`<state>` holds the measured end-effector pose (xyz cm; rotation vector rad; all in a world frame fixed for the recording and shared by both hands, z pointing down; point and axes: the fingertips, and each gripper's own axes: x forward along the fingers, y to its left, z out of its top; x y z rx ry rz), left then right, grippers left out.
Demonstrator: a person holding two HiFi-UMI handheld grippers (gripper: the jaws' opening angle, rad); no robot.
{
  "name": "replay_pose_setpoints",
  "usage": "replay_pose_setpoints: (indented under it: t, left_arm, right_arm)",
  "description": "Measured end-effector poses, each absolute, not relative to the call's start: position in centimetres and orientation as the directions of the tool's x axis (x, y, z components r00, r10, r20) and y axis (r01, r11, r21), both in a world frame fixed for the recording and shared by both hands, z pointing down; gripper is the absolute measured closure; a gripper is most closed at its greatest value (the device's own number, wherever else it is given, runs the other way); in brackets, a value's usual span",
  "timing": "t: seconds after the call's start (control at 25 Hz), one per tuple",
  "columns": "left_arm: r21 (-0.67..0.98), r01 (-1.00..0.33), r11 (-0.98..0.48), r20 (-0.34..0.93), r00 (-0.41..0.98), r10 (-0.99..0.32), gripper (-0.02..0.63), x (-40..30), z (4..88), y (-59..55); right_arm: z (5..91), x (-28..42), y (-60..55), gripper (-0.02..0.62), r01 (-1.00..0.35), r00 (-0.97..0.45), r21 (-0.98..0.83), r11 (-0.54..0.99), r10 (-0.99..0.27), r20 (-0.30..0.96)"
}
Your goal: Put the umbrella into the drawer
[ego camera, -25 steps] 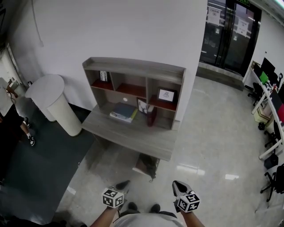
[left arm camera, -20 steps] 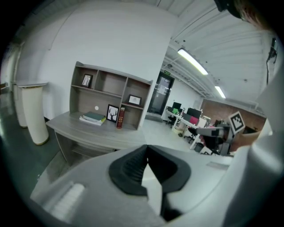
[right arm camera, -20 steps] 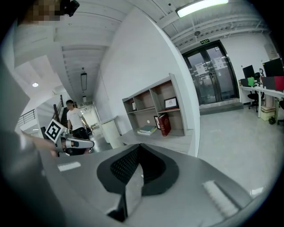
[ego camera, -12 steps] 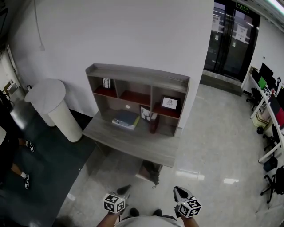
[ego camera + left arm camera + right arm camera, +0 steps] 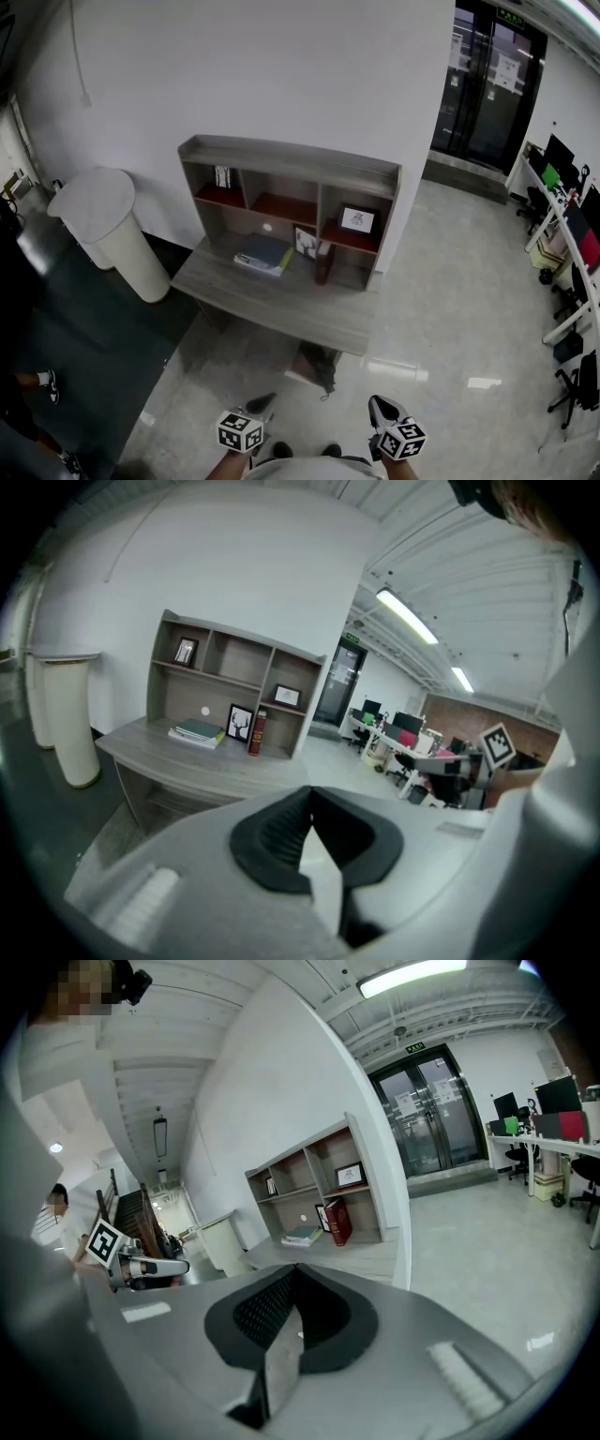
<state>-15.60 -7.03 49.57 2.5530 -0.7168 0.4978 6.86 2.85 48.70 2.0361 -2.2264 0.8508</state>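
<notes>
A grey desk (image 5: pixel 272 300) with a shelf hutch (image 5: pixel 291 187) stands against the white wall ahead. Under its front right a dark thing (image 5: pixel 319 366) lies at a low light-coloured drawer or tray; I cannot tell whether it is the umbrella. My left gripper (image 5: pixel 262 403) and right gripper (image 5: pixel 380 406) are held low at the bottom of the head view, well short of the desk. Both are shut with nothing in them. In the left gripper view the left gripper (image 5: pixel 310 794) has its pads together. The right gripper view shows the right gripper (image 5: pixel 294 1271) the same way.
On the desk lie stacked books (image 5: pixel 261 255), a small framed picture (image 5: pixel 305 242) and a red book (image 5: pixel 323 265). A white round pillar stand (image 5: pixel 103 225) is left of the desk. Glass doors (image 5: pixel 487 84) and office desks with chairs (image 5: pixel 572 244) are at right. A person's foot (image 5: pixel 47 378) shows at left.
The head view has lifted a little, so the desk sits slightly farther up. The person at the left has moved toward the bottom edge. Both grippers stay shut and low.
</notes>
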Motion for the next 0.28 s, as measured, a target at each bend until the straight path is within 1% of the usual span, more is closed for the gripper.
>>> replay_pose_setpoints:
  t: [0.28]
  left_arm:
    - [0.329,-0.554,-0.765,0.445,0.805,-0.392,0.606,-15.47,49.93,-7.27]
  right_arm:
    - [48.89,6.78,2.6,0.591,-0.926,-0.154,-0.378,0.005,-0.919,0.364]
